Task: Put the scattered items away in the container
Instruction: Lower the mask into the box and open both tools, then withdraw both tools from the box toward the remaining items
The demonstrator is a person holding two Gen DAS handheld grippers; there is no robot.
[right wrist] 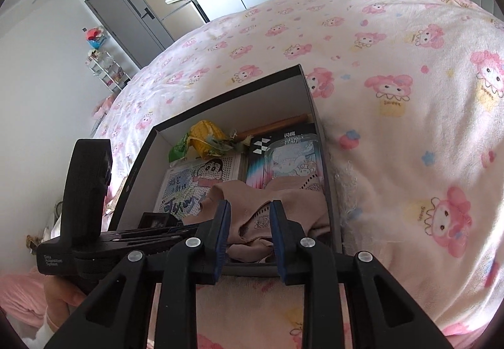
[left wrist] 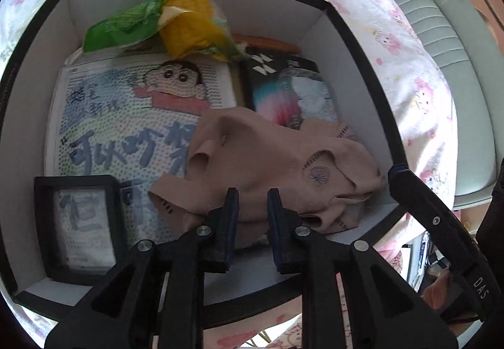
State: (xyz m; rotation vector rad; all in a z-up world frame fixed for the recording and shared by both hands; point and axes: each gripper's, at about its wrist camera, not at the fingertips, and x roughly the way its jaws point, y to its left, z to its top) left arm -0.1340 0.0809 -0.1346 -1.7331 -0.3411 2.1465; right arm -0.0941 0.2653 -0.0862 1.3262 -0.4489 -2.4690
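A black box with white inner walls (left wrist: 362, 43) sits on the bed and holds several items. A pinkish-beige cloth (left wrist: 267, 153) lies crumpled in its near right corner. My left gripper (left wrist: 252, 207) hovers just over the cloth's near edge, open, with a narrow gap and nothing pinched. My right gripper (right wrist: 250, 216) stands open above the box's (right wrist: 220, 97) near wall, the cloth (right wrist: 293, 207) showing below its gap. Also in the box are a cartoon-printed pack (left wrist: 126, 116), a yellow and green wrapper (left wrist: 189, 24), a black packet with a clear case (left wrist: 283, 87) and a small black frame (left wrist: 78, 223).
The box rests on a white bed cover with pink cartoon figures (right wrist: 393, 97). A padded pale headboard (left wrist: 441, 18) runs behind. A grey door (right wrist: 132, 18) and a small shelf (right wrist: 107, 65) stand by the far wall. A hand (right wrist: 60, 295) holds the left gripper's body.
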